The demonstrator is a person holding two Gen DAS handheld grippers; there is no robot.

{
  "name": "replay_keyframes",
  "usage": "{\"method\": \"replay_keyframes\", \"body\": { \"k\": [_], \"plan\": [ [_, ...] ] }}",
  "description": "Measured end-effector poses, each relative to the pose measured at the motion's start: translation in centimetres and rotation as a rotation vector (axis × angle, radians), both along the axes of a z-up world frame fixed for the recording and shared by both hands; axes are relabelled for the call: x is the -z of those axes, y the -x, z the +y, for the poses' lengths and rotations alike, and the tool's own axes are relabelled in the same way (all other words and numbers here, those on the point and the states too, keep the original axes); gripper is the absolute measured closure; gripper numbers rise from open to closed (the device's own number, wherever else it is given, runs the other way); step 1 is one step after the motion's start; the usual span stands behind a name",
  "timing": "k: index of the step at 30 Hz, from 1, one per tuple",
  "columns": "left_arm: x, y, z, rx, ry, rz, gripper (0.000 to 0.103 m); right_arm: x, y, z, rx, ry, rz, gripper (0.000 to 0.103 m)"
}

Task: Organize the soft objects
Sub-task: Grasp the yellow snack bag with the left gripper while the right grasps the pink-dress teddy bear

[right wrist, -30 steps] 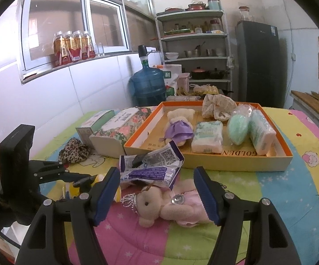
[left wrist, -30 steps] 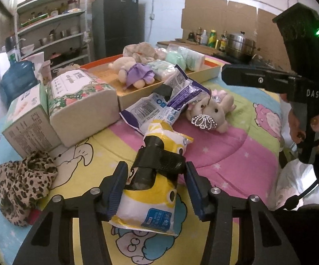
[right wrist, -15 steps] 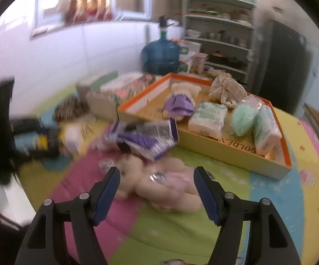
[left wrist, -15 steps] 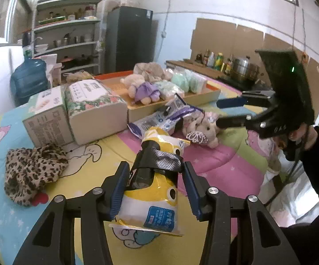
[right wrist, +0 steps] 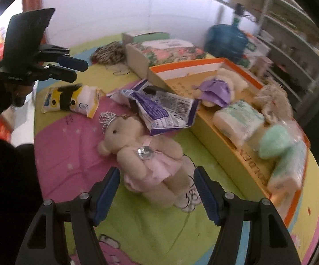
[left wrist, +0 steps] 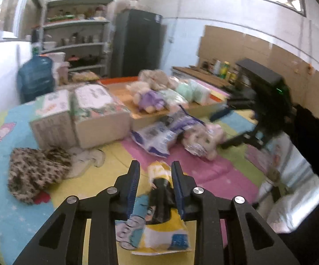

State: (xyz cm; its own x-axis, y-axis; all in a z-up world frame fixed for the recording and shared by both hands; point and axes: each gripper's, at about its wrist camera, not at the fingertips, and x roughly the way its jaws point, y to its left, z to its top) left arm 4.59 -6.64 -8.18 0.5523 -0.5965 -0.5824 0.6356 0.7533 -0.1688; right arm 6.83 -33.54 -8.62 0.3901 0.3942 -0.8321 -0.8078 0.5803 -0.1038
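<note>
1. Yellow with a black band, the soft packet (right wrist: 86,103) lies flat on the pink and yellow patches of the counter cover (right wrist: 71,154), well short of the orange tray (right wrist: 186,65).
2. In the right wrist view, the left gripper (right wrist: 77,66) hangs just above that packet and apart from it. Its fingers have just been closing and now stand narrow, with a slit between them and nothing grasped.
3. In the left wrist view, the packet (left wrist: 163,229) shows between the blue finger pads (left wrist: 134,185), but it rests on the cover beneath them.
4. The right gripper (right wrist: 156,170) is spread wide over a beige teddy bear (right wrist: 137,150) in a pink dress and a small crown. The bear's skirt and legs lie between the fingers. I cannot tell whether the pads touch it, and they do not squeeze it.
5. The bear lies on its back beside the tray's near wall, its head next to a crumpled purple-and-white packet (right wrist: 166,110) that leans against the tray's corner.
6. Inside the tray are a plush toy in a purple dress (right wrist: 216,88), a white tissue pack (right wrist: 239,119), a mint-green bundle (right wrist: 276,143) and a shaggy beige toy (right wrist: 272,101).
7. Two tissue boxes (left wrist: 97,110) stand side by side left of the tray, with a leopard-print cloth (left wrist: 35,172) in front of them.
8. A dark sleeve (left wrist: 314,141) carries the right tool, which is blurred in the left wrist view.
</note>
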Motion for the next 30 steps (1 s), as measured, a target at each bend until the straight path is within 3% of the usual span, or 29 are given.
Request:
{"method": "replay_keyframes", "body": {
  "k": [1, 3, 4, 11, 15, 19, 23, 30],
  "plan": [
    [0.1, 0.2, -0.2, 0.036, -0.014, 0.007, 0.068, 0.2, -0.2, 0.1, -0.028, 0.005, 0.010, 0.034],
    [0.3, 0.4, -0.4, 0.070, -0.055, 0.004, 0.039, 0.5, -0.7, 0.3, -0.078, 0.014, 0.027, 0.034],
    [0.4, 0.4, -0.5, 0.087, -0.074, 0.008, 0.037, 0.7, -1.0, 0.4, -0.102, 0.015, 0.034, 0.034],
    [1.7, -0.6, -1.5, 0.235, -0.112, 0.100, 0.036, 1.5, -2.2, 1.5, -0.193, 0.019, 0.078, 0.034],
    [3.1, -1.1, -1.9, 0.234, -0.157, 0.132, 0.037, 1.6, -2.3, 1.9, -0.197, 0.011, 0.089, 0.034],
    [3.1, -1.2, -1.8, 0.227, -0.133, 0.129, 0.038, 1.5, -2.3, 2.0, -0.166, -0.009, 0.100, 0.045],
    [3.1, -1.1, -1.6, 0.210, -0.128, 0.111, 0.057, 1.4, -1.8, 1.9, -0.124, -0.024, 0.097, 0.051],
    [3.0, 0.1, -1.4, 0.184, -0.108, 0.085, 0.058, 1.1, 0.6, 1.7, -0.051, -0.084, 0.085, 0.054]
  ]
}}
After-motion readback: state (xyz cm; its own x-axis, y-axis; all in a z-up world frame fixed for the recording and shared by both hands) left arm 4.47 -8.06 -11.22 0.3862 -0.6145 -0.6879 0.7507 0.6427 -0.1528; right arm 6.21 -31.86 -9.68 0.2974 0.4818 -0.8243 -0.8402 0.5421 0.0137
